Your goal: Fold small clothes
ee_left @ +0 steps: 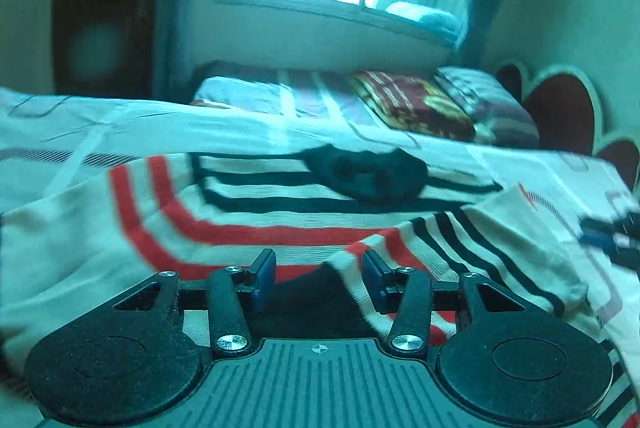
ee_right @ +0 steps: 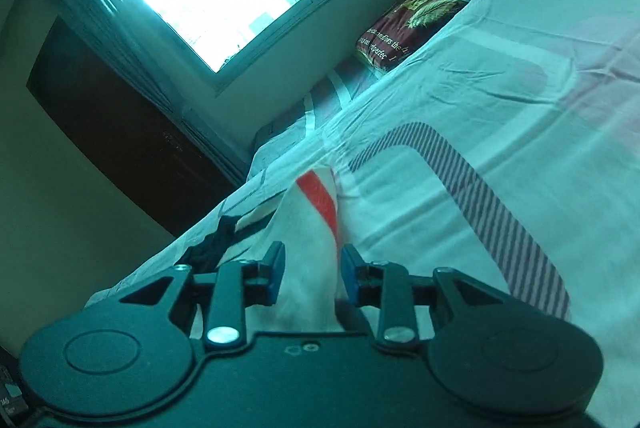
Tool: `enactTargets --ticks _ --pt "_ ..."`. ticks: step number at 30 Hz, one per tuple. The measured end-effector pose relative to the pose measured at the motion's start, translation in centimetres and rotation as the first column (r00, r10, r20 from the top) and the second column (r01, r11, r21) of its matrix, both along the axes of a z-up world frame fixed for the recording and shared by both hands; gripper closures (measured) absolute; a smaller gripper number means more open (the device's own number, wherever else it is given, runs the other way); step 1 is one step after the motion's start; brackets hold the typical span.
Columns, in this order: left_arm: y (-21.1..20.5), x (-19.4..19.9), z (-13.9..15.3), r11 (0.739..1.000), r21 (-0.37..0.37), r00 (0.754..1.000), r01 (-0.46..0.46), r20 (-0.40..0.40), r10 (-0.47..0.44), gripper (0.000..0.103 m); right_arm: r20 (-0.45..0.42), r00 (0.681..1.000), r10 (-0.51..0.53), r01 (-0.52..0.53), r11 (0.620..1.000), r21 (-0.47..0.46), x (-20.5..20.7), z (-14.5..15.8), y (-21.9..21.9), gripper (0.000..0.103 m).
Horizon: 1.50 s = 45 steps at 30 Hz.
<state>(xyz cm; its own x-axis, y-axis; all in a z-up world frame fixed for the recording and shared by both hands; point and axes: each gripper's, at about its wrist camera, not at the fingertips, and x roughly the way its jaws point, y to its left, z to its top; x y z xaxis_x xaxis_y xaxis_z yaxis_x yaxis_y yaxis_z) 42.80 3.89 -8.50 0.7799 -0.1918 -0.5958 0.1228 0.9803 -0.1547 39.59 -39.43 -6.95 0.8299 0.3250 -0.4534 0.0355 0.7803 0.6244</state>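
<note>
Showing a pause between folds, both wrist views look across a bed covered by a pale sheet with grey striped rectangles, on which the white knit garment with red and dark navy stripes lies spread through the middle of the left view. Its dark collar sits right of centre, and a sleeve or side panel is turned over toward the lower right. At the lower centre of that view the left gripper has its blue pads parted; the folded striped edge lies close by the right pad, but whether it touches is unclear, so the tool reads as released. In the tilted right view, the right gripper at lower centre stands with its jaws apart around a raised ridge of the same white cloth, whose red band shows just above; a gap is visible beside each pad, so nothing appears clamped. By judgement, one side fold is laid and let go. The next move would call for choosing fresh edges, probably the unfolded side at the left of the left view, closing on a single layer only, and carrying it over evenly without dragging the sheet.
</note>
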Motion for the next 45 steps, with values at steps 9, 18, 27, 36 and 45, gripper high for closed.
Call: enactTargets --ticks 9,18,27,36,45 --pt "-1.0 1.5 -2.6 0.994 0.107 0.997 -0.008 -0.07 0.016 0.056 -0.077 0.988 0.134 -0.13 0.99 0.059 8.4 -3.1 0.1 0.074" --pt "-0.3 1.4 -2.9 0.996 0.092 0.998 -0.002 -0.061 0.008 0.056 -0.019 1.0 0.004 -0.008 0.978 -0.208 7.4 -0.5 2.2 0.08" --pt "-0.2 1.5 -2.6 0.997 0.082 0.997 -0.014 -0.077 0.02 0.056 -0.111 0.991 0.072 -0.098 0.964 -0.248 10.4 -1.1 3.4 0.103" --pt "-3.5 -2.0 -1.0 0.992 0.124 0.999 0.023 0.02 -0.025 0.028 0.032 0.961 0.273 -0.223 0.841 -0.493 -3.0 1.9 9.3 0.089" --pt "-2.6 -3.5 -2.5 0.982 0.19 0.999 -0.019 -0.041 0.027 0.012 0.031 0.977 0.21 -0.146 0.77 -0.621 -6.6 0.6 10.7 0.081"
